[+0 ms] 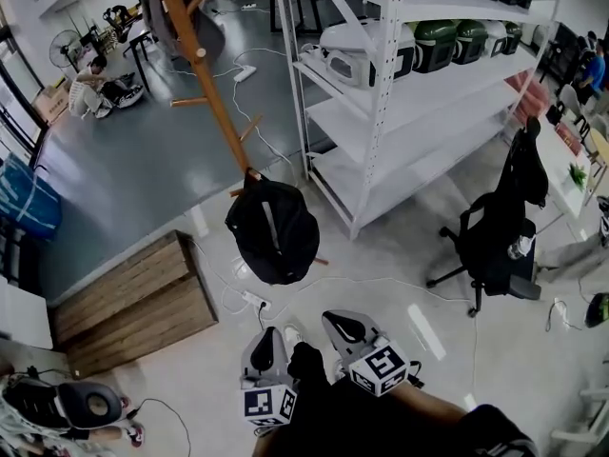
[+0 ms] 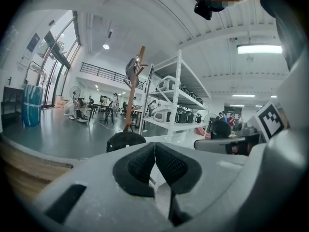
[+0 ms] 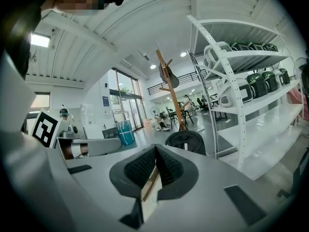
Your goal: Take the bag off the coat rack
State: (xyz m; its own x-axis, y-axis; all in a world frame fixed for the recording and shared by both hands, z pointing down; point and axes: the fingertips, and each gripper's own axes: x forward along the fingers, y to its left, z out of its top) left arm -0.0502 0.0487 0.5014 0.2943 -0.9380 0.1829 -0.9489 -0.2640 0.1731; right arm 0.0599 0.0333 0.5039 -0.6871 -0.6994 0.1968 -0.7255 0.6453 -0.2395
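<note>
A black bag (image 1: 273, 229) hangs from a low peg of the brown wooden coat rack (image 1: 205, 74), which leans up and away in the head view. A grey garment hangs near the rack's top. Both grippers are held low and close together, well short of the bag. My left gripper (image 1: 266, 347) is shut and empty. My right gripper (image 1: 344, 328) is also shut, with nothing held. In the left gripper view the bag (image 2: 125, 140) sits just above the closed pads (image 2: 145, 163). In the right gripper view the bag (image 3: 186, 140) is ahead, right of the rack pole (image 3: 171, 93).
A tall white shelf unit (image 1: 409, 93) with appliances stands right of the rack. A black office chair (image 1: 495, 236) is further right. A low wooden platform (image 1: 133, 298) lies to the left. Cables and a power strip (image 1: 255, 300) trail on the floor under the bag. People sit far back.
</note>
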